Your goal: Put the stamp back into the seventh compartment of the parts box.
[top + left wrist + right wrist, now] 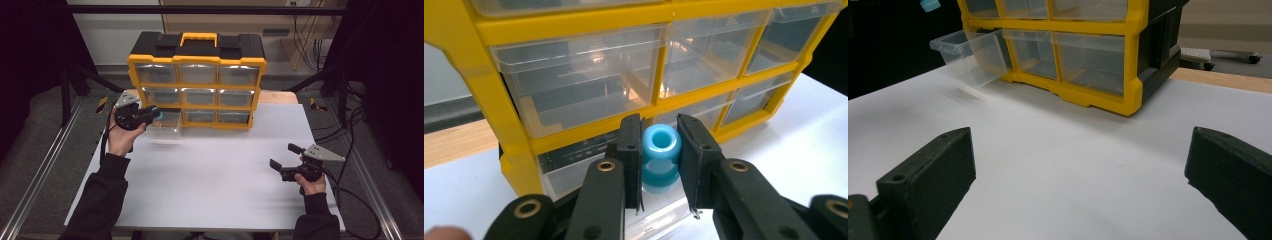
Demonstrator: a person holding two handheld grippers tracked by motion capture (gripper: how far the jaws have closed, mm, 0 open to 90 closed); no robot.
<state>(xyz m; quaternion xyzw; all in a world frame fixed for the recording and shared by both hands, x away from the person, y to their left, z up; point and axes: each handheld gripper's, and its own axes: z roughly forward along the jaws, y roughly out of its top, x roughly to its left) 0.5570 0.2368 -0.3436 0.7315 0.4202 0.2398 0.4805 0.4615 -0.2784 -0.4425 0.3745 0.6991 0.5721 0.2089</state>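
A yellow and black drawer cabinet with clear drawers stands at the back of the white table. Its bottom-left drawer is pulled out. My left gripper is shut on a light blue spool-shaped piece, which hangs just above that pulled-out drawer. The same drawer juts from the cabinet in the right gripper view. My right gripper rests low at the table's right side, open, with nothing between its jaws.
The table's front and middle are bare white surface. Metal rails run along both sides of the table. Cables trail off to the right on the floor.
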